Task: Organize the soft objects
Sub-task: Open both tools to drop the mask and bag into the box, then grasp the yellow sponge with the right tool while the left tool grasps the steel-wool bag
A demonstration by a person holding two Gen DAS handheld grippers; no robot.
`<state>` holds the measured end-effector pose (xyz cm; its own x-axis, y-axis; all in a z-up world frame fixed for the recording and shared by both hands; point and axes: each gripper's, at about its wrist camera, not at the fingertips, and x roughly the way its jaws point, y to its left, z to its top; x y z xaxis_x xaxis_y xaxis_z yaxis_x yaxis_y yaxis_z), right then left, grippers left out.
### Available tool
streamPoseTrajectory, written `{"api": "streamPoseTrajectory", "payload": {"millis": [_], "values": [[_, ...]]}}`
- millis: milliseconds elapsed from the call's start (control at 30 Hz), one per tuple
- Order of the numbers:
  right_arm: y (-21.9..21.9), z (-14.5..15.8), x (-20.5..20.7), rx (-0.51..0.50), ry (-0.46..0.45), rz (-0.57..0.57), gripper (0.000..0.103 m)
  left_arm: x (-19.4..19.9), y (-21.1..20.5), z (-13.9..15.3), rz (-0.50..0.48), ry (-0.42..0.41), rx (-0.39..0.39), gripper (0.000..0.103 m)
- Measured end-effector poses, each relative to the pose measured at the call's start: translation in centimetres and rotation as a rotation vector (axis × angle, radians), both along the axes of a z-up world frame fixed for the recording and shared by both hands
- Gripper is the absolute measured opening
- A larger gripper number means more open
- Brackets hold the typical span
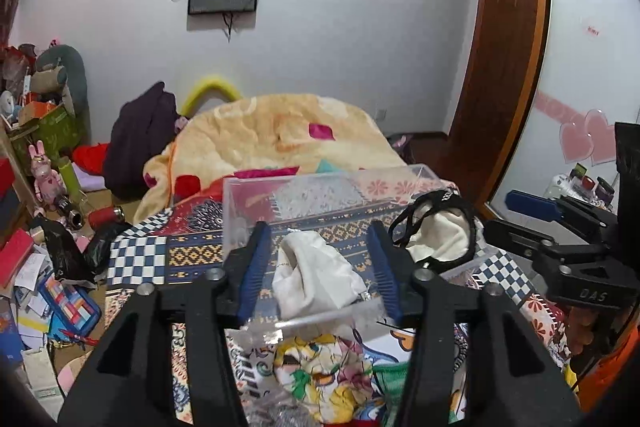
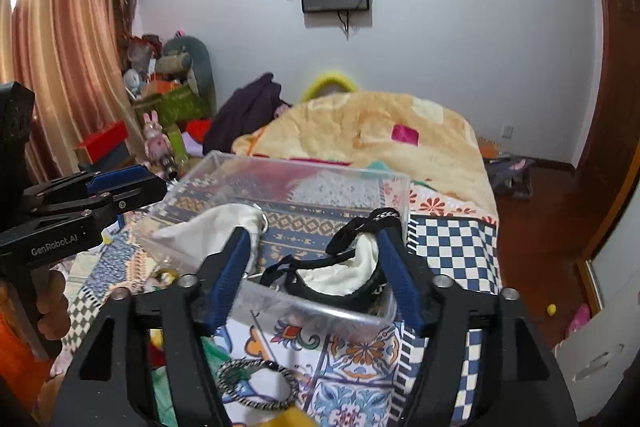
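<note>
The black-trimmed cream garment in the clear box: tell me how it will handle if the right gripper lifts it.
The black-trimmed cream garment would probably go floppy: it lies crumpled, its black straps slack. It looks light, so the clear box should stay put. A strap draped over the box rim may snag, so the open right gripper should pinch the cream body.

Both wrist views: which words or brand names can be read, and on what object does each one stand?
"GenRobot.AI": on the left gripper, seen from the right wrist.
"DAS": on the right gripper, seen from the left wrist.
Red mark on the wardrobe door: too small to read.
</note>
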<state>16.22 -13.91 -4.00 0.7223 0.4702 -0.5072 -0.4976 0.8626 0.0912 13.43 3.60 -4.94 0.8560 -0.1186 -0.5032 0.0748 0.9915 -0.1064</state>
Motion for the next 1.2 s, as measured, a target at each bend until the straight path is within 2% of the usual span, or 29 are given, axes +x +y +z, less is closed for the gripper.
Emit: {"api": "streamPoseTrajectory", "payload": {"millis": [100,200,367,433,767,933,1033,1200], "values": [[-0.4,0.1,-1.2,0.013,-0.021,-0.001,0.083,-1.6,0.2,0.2,0.007,-0.022,-0.007,0.067],[-0.6,-0.1,-2.3,0.020,-0.030,0.001,0.084,-3.3,0.3,-0.1,0.009,-0.037,0.001,0.077],[-0.5,-1.7,-3.5,0.021,0.001,0.013,0.086,-5.2,0.4,-1.5,0.005,-0.015,0.011,0.079],[-0.5,-2.5,-4.0,0.016,0.016,0.016,0.086,-5.7,0.6,-2.2,0.015,-0.001,0.007,0.088],[-1.0,-7.4,-5.3,0.025,0.169,0.008,0.086,-7.0,1.2,-7.5,0.035,0.131,-0.001,0.089],[-1.4,-9.5,-5.8,0.013,0.232,0.006,0.085,-7.4,1.1,-9.3,0.038,0.171,0.004,0.089],[-1.4,-10.2,-6.2,0.005,0.240,0.004,0.081,-7.6,0.9,-10.4,0.037,0.195,0.000,0.089],[-1.5,-10.7,-6.5,0.009,0.260,0.016,0.060,-7.8,1.3,-11.5,0.065,0.211,0.002,0.087]]}}
